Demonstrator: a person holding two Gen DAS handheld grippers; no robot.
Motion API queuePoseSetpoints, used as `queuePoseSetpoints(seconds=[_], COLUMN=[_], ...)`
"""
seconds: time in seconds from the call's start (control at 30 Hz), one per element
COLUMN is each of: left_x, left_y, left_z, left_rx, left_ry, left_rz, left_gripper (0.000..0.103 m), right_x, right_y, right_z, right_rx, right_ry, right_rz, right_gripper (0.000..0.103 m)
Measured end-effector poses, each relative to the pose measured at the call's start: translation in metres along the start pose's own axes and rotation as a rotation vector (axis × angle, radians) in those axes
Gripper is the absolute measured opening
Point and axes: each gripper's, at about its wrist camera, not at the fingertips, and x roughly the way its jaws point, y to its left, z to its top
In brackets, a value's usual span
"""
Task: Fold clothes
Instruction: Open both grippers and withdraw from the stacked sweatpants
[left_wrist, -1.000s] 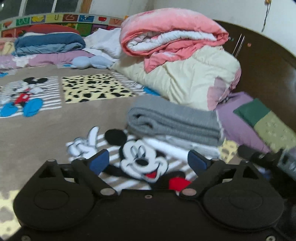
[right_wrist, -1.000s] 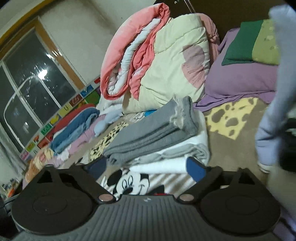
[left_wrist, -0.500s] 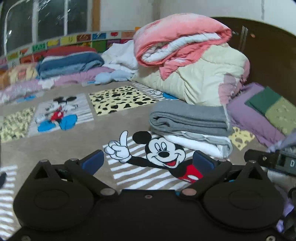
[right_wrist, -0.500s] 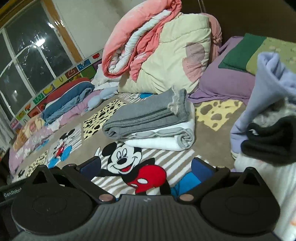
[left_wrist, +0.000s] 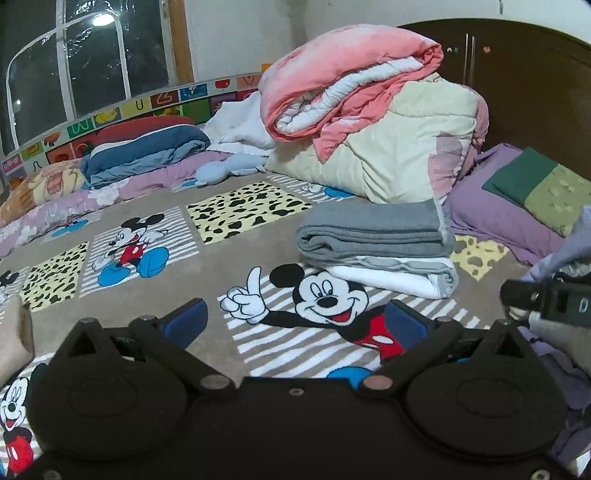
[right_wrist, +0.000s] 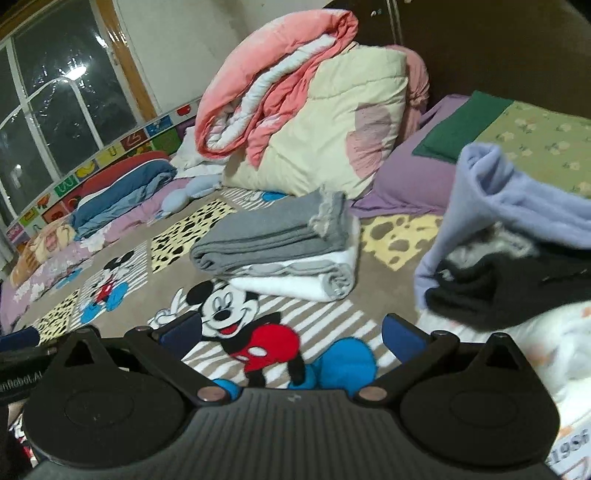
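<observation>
A folded grey garment (left_wrist: 373, 230) (right_wrist: 273, 232) lies on top of a folded white one (left_wrist: 399, 275) (right_wrist: 306, 282), stacked on the Mickey Mouse bed cover (left_wrist: 229, 258). My left gripper (left_wrist: 295, 321) hovers open over the cover, short of the stack, with nothing between its blue pads. My right gripper (right_wrist: 291, 332) is open and empty too, above the printed mouse. To its right sits a loose heap of clothes: a lilac garment (right_wrist: 517, 199), a black one (right_wrist: 509, 288) and a white one (right_wrist: 524, 347). The right gripper's body (left_wrist: 546, 301) shows at the left wrist view's right edge.
A big pile of pink and cream quilts (left_wrist: 369, 110) rises behind the stack. A purple pillow with a green cloth (left_wrist: 517, 199) lies at the right by a dark wooden headboard (left_wrist: 517, 74). Folded blue bedding (left_wrist: 144, 151) and a window (left_wrist: 74, 55) stand at the back left.
Both grippers have drawn back and risen from the folded stack, which now looks smaller and farther off. The clothes heap has come into the right wrist view.
</observation>
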Motion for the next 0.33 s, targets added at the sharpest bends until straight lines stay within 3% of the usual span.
queuePoseSetpoints(seconds=[0.33], left_x=[-0.009], left_y=[-0.013], left_z=[-0.001], left_rx=[-0.013], left_ry=[-0.028], left_rz=[0.025], left_gripper=[0.103], right_x=[-0.012], right_y=[-0.004], right_z=[0.007], right_rx=[-0.046], right_ry=[-0.020], right_rz=[-0.028], right_gripper=[0.103])
